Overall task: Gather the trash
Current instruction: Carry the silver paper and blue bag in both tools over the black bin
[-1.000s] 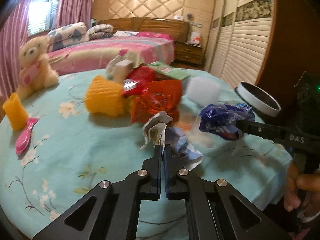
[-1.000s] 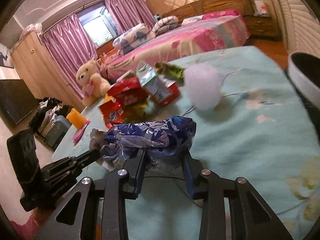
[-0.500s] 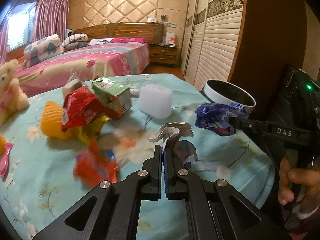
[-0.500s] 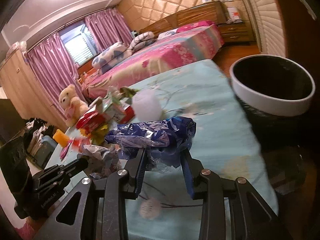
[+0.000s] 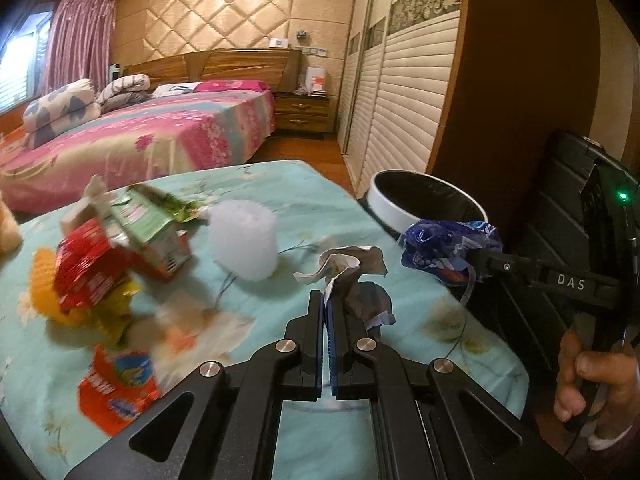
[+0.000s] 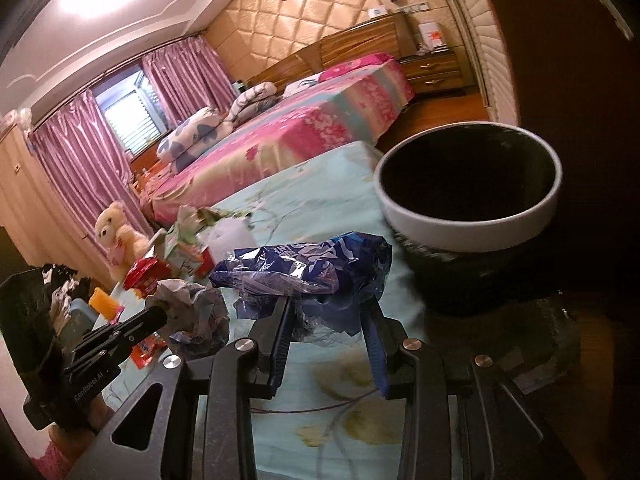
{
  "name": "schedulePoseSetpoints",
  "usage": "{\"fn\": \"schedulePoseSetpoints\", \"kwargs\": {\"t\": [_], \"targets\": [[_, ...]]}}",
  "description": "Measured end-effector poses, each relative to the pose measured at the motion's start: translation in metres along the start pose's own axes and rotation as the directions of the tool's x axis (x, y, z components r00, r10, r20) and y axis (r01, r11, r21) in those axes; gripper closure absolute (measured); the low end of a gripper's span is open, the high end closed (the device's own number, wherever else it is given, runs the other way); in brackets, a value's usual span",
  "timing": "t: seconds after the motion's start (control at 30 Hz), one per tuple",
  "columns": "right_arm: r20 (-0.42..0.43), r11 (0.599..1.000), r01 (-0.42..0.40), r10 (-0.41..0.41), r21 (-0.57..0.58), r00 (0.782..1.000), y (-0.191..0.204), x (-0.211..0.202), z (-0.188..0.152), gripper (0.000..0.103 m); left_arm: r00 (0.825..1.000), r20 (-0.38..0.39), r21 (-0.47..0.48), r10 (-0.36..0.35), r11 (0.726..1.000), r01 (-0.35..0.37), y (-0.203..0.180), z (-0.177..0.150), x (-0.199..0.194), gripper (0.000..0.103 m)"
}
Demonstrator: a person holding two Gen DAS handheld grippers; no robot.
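Note:
My left gripper [image 5: 329, 300] is shut on a crumpled grey-white paper wad [image 5: 352, 276], held above the table's right part; the wad also shows in the right wrist view [image 6: 192, 312]. My right gripper [image 6: 326, 312] is shut on a crumpled blue plastic wrapper [image 6: 308, 268], held just left of and below the bin's rim; the wrapper also shows in the left wrist view [image 5: 448, 246]. The white-rimmed black trash bin [image 6: 468, 200] stands past the table's right edge, also seen in the left wrist view [image 5: 424, 204].
On the floral turquoise tablecloth [image 5: 312, 200] lie a white foam cup [image 5: 244, 236], a green carton [image 5: 148, 232], red wrappers [image 5: 84, 260], a yellow object [image 5: 44, 276] and an orange packet [image 5: 120, 384]. A bed [image 5: 140, 136] and wardrobe [image 5: 404, 92] stand behind.
Both grippers have swung right with their trash toward the bin. The bin now looms larger and closer in the right wrist view. The table clutter has shifted left.

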State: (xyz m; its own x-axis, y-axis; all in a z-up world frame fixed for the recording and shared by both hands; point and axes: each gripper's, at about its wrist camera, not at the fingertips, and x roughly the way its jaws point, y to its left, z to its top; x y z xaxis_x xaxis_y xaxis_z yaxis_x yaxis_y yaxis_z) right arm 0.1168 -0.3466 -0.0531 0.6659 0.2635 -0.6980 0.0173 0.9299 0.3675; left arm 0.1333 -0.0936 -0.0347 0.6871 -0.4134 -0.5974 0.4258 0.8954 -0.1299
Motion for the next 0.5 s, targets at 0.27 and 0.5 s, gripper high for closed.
{"fn": "schedulePoseSetpoints", "kwargs": {"t": [0.27,0.5], "targets": [[0.018,0.997,0.060,-0.061,0.039,0.998,-0.028,-0.010,0.013,0.069,0.999,0.004,0.021,-0.034,0.999,0.034,-0.014,0.024,0.025,0.102],[0.036,0.991,0.117,-0.119,0.064,0.992,-0.048,-0.011,0.031,0.069,0.998,0.020,0.038,-0.058,0.998,0.057,-0.029,0.048,0.051,0.102]]}}
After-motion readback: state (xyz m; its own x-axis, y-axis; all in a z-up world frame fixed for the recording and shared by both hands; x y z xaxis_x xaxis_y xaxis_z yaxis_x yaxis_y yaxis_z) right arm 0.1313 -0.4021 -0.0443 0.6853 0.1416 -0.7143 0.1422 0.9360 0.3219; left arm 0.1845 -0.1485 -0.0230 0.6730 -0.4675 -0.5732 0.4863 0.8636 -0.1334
